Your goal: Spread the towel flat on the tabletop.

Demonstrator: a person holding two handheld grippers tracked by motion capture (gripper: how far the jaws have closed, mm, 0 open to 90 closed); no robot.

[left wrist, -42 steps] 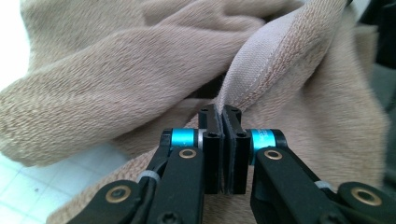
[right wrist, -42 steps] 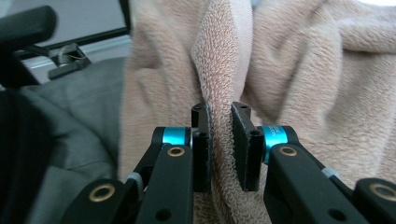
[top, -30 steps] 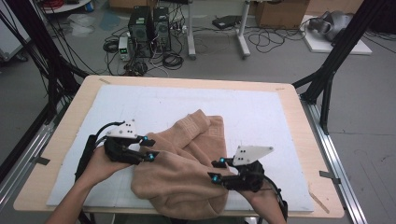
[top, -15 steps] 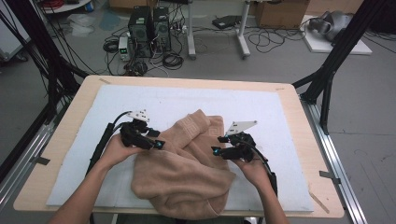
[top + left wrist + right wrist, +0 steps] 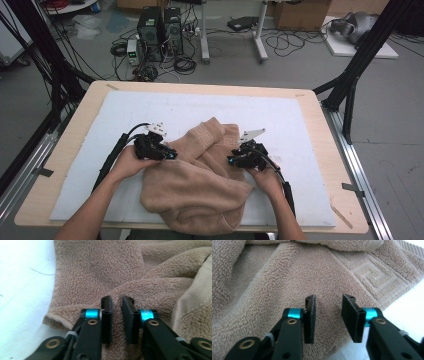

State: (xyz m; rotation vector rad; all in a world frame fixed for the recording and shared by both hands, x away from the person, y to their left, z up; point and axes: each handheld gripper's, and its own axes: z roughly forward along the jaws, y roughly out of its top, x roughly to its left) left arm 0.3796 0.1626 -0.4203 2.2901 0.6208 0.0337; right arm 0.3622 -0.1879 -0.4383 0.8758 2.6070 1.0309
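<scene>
We have both grippers down on a crumpled tan towel (image 5: 200,185) at the lower centre of the high view.

At left of centre, our left gripper (image 5: 170,155) meets the towel's left edge; in the left gripper view its jaws have just been closing and stand narrow, a thin slot between the pads (image 5: 107,315), with terry pile under and ahead of them, though we cannot tell if any fold is pinched. Right of centre, our right gripper (image 5: 232,161) sits at the towel's right side; its jaws have also been closing yet stand wider apart, cloth lying beneath the gap, its patterned border (image 5: 374,275) at upper right.
</scene>
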